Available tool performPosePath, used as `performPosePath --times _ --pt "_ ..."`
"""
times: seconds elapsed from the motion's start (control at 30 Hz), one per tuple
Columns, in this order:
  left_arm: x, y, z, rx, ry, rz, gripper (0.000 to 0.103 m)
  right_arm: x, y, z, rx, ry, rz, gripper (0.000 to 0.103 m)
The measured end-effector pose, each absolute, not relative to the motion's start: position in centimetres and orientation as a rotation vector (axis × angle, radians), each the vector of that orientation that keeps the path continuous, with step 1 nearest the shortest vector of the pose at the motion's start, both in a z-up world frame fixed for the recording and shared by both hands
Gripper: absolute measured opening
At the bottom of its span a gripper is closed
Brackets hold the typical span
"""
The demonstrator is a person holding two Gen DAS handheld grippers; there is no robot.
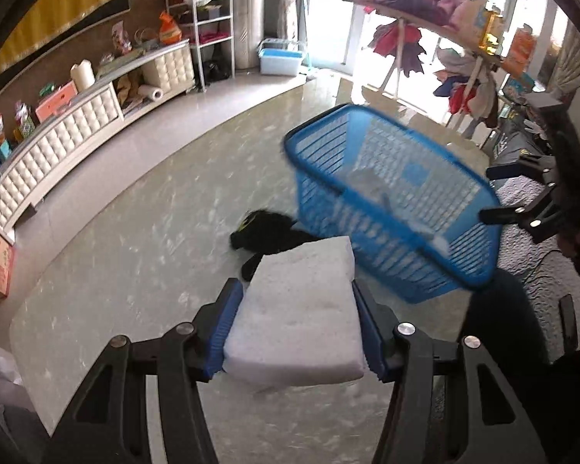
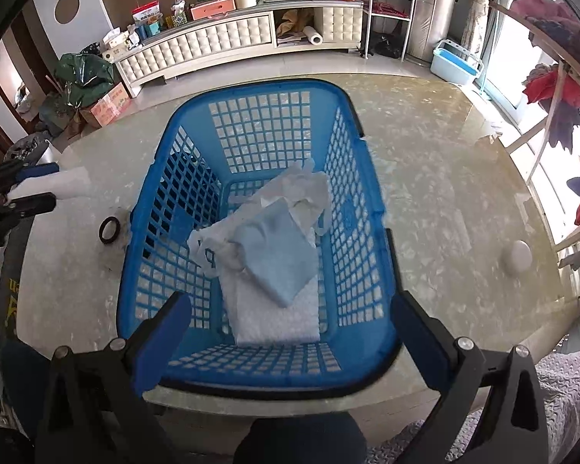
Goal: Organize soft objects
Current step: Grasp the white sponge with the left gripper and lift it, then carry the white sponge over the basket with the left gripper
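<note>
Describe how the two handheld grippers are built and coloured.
Both match. The left gripper has black, angular plastic linkage arms with triangular cut-outs, silver round pivot bolts, and ribbed blue pads on its fingers. The right gripper has the same black frame, silver bolts and blue pads. No cables or sleeves show.

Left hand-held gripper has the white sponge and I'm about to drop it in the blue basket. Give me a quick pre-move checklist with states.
1. White sponge clamped between the left hand-held gripper pads: ok.
2. Blue basket upright on the table, mouth open: ok.
3. Room in the basket beside the white bag and blue cloth: ok.
4. Right hand-held gripper open and empty, but it hangs over the basket's near rim: not ok.
5. Sponge above the basket yet: not ok, it is off to the side.
6. Black plush toy beside the basket, out of the way: cannot tell.
</note>
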State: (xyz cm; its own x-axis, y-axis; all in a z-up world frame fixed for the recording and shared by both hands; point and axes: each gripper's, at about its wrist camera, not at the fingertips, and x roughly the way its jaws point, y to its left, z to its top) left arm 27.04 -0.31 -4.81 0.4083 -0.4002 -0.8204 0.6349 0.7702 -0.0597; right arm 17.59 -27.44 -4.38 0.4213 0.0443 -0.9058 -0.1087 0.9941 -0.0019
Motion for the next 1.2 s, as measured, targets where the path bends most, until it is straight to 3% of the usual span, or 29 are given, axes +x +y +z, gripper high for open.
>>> performPosePath --times 0.53,1.2 --pt "26.3 -9.8 -2.9 0.359 0.922 -0.720 0.054 17.4 -29.7 -4.9 -0.036 1.126 0.098 0.103" --pt "31.8 -17.4 -8.5 0.501 0.987 -0.796 0.054 19.5 -32.5 -6.3 -0.016 1.127 0.140 0.103"
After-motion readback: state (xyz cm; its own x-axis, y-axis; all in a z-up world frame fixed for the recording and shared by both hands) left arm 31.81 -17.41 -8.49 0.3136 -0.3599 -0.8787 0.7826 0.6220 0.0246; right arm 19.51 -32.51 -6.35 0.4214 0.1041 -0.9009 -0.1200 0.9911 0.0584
